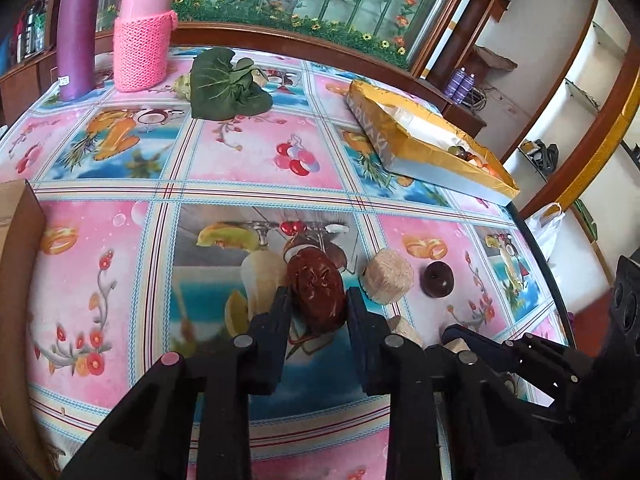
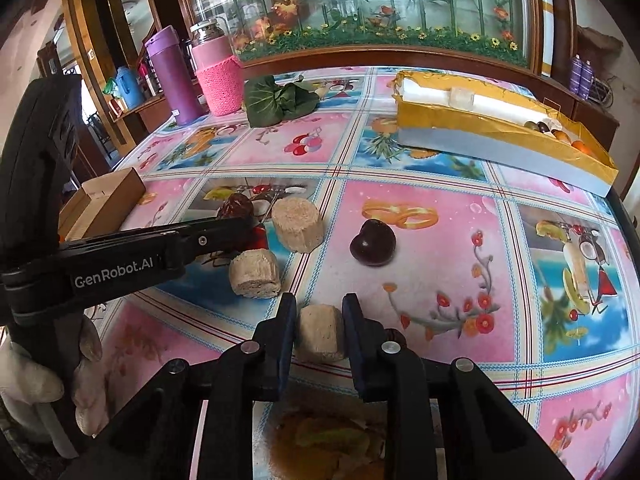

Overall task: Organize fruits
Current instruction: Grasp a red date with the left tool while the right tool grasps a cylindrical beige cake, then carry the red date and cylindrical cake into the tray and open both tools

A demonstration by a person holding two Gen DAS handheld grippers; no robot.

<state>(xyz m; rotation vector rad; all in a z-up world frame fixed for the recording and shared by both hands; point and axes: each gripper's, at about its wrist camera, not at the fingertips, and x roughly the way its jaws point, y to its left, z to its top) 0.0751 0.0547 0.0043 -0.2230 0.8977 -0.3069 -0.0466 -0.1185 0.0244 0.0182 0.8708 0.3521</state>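
Note:
My left gripper (image 1: 318,300) has its fingers on both sides of a wrinkled dark red fruit (image 1: 316,286) on the table. From the right wrist view the left gripper (image 2: 240,226) reaches that fruit (image 2: 236,206). My right gripper (image 2: 319,310) is closed around a beige cylinder piece (image 2: 320,332). Two more beige cylinders (image 2: 297,224) (image 2: 255,268) and a dark plum-like fruit (image 2: 373,242) lie nearby. A gold-lined box (image 2: 500,136) at the far right holds several small fruits (image 2: 560,132).
A purple flask (image 2: 172,80), a pink bottle in a knitted sleeve (image 2: 216,76) and a green leafy vegetable (image 2: 276,100) stand at the back. A cardboard box (image 2: 102,200) sits at the left edge. The table edge runs along the right (image 2: 624,216).

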